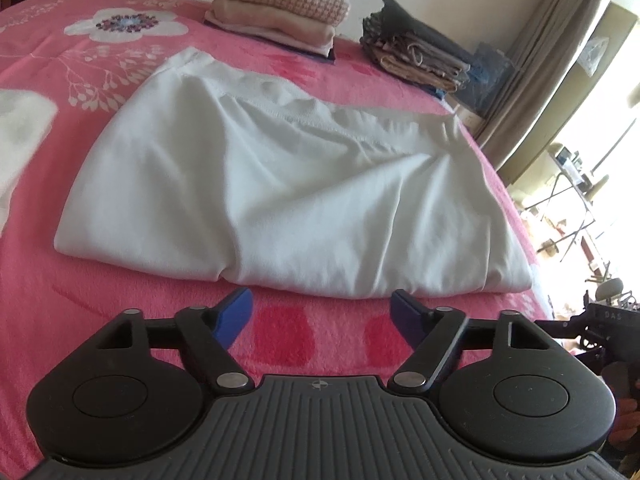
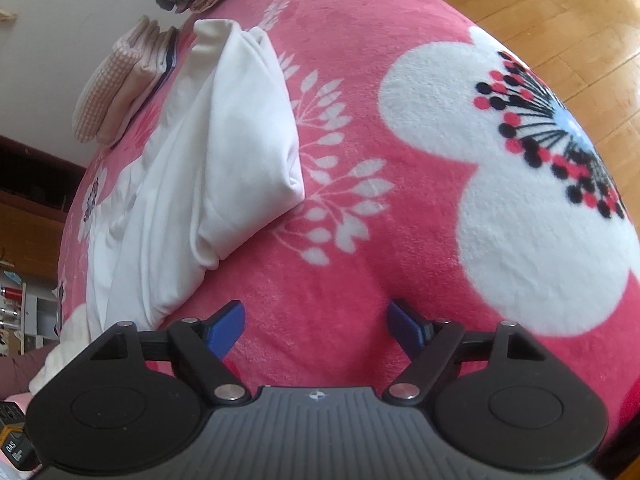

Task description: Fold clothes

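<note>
A white garment (image 1: 272, 184), folded over on itself, lies on the pink flowered blanket (image 1: 80, 320). My left gripper (image 1: 322, 308) is open just in front of the garment's near edge, with only blanket between its blue fingertips. In the right wrist view the same white garment (image 2: 224, 152) lies to the left, folded in layers. There my right gripper (image 2: 316, 320) is open over bare pink blanket (image 2: 360, 160), to the right of the garment and apart from it. Neither gripper holds anything.
Two stacks of folded clothes stand at the far side of the bed: a pink-checked and beige stack (image 1: 276, 12) and a grey and brown stack (image 1: 416, 56). A curtain (image 1: 560, 60) hangs at the right. Wooden floor (image 2: 540, 8) lies beyond the bed's edge.
</note>
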`<action>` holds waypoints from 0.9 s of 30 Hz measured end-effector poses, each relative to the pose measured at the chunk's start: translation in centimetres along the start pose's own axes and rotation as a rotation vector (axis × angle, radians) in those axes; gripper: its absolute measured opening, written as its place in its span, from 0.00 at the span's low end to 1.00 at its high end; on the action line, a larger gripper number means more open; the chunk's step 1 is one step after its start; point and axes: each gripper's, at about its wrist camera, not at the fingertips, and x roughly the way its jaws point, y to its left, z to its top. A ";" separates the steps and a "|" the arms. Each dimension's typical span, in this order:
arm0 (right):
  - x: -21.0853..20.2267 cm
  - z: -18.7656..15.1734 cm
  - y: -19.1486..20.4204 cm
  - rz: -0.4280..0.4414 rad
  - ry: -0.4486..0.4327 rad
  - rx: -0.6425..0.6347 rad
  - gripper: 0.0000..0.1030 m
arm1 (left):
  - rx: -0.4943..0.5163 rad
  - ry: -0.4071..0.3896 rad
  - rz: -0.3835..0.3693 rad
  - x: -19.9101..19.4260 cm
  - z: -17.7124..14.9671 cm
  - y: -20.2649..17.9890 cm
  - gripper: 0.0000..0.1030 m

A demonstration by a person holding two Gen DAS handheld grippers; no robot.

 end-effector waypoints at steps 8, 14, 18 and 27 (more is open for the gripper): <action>0.4 -0.3 1.0 0.001 -0.005 -0.045 0.95 | 0.025 -0.088 -0.004 -1.2 0.0 -0.9 1.00; 0.6 -0.5 1.4 -0.008 -0.005 -0.073 0.98 | 0.020 -0.092 0.012 -1.2 0.1 -1.2 1.00; 0.7 -0.5 1.5 -0.008 -0.004 -0.078 1.00 | 0.019 -0.096 0.010 -1.2 0.0 -1.1 1.00; 0.8 -0.5 1.7 -0.016 -0.003 -0.088 1.00 | 0.016 -0.081 0.017 -1.0 -0.1 -1.0 1.00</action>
